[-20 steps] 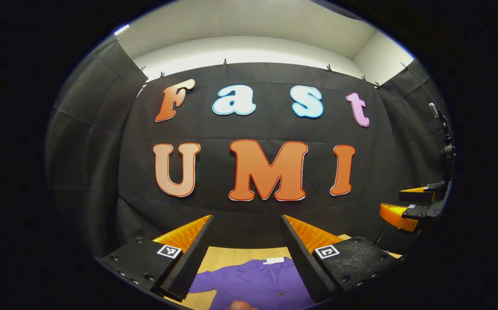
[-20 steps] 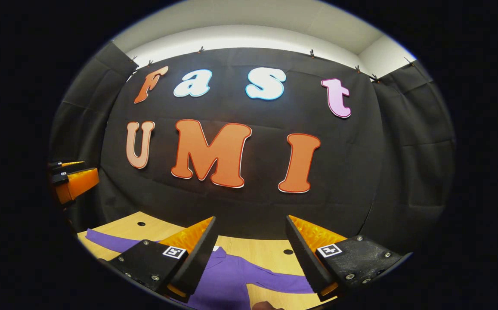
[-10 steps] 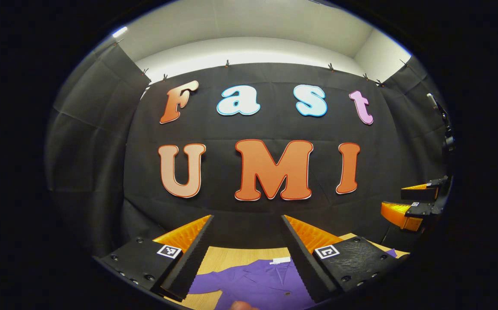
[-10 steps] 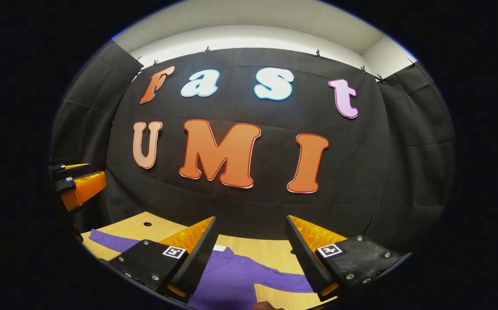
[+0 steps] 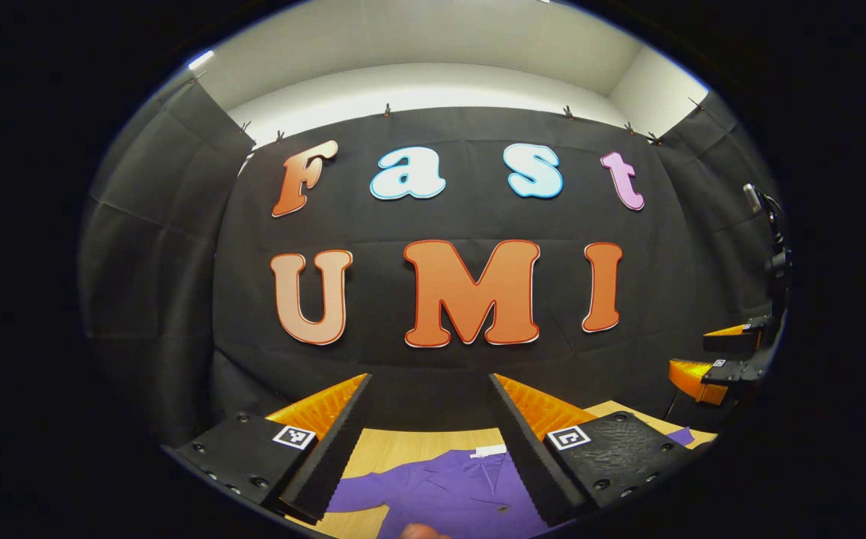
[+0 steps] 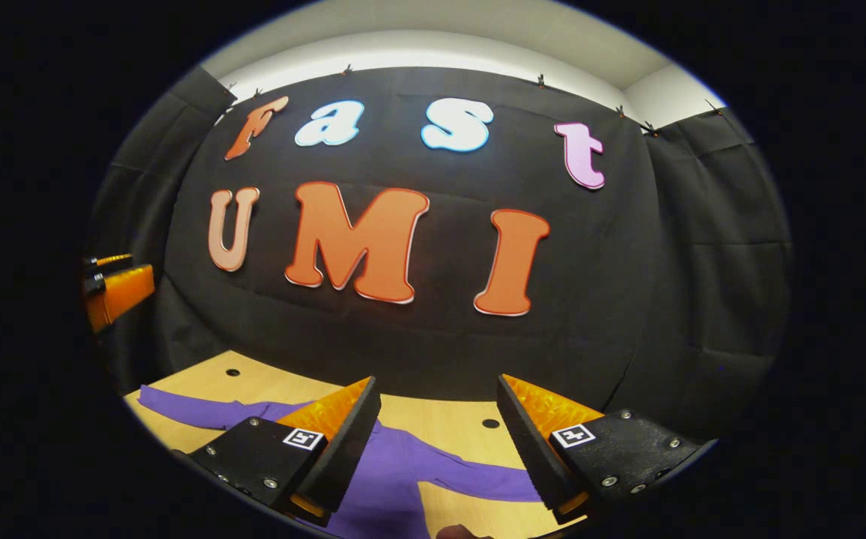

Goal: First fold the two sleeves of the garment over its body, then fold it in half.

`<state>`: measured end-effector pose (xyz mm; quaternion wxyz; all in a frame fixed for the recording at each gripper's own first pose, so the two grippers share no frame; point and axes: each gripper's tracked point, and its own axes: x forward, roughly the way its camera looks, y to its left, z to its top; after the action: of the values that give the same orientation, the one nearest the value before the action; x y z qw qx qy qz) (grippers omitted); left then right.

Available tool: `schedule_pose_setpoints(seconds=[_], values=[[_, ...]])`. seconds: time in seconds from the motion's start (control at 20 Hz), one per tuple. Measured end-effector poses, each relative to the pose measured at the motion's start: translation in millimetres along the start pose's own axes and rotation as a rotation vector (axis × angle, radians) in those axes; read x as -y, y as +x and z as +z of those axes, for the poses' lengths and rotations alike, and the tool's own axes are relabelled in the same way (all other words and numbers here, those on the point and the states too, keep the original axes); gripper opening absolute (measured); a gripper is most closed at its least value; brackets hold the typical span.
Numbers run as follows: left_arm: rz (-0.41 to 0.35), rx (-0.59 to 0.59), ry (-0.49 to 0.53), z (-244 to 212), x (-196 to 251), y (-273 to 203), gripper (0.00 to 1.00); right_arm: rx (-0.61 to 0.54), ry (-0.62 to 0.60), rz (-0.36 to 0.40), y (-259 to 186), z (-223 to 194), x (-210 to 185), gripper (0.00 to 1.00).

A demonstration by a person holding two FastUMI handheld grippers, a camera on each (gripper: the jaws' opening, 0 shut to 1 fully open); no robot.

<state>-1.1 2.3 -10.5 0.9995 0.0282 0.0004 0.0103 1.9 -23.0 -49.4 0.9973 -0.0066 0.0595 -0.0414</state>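
Nothing is folded yet: the purple shirt (image 6: 395,479) lies flat on the wooden desk (image 6: 447,415) with both sleeves spread out, while the left tongs (image 5: 429,419) and right tongs (image 6: 438,423) hover wide apart above it, empty.

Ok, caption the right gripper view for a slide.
Open right gripper held above a purple shirt lying flat on the table, sleeves still spread.
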Motion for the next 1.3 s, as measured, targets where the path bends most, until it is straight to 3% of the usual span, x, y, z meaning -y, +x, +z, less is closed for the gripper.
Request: schedule_pose_setpoints(seconds=[0.55,0.9,1.3], values=[[0.031,-0.031,0.022,-12,11,2,0.96,-0.217,0.066,-0.203,29,-91,101,0.95],[0.056,-0.049,0.046,-19,27,7,0.96,-0.455,0.157,-0.256,45,-175,155,0.96],[0.103,-0.08,0.065,-32,48,7,0.95,-0.713,0.263,-0.222,64,-256,192,0.96]])
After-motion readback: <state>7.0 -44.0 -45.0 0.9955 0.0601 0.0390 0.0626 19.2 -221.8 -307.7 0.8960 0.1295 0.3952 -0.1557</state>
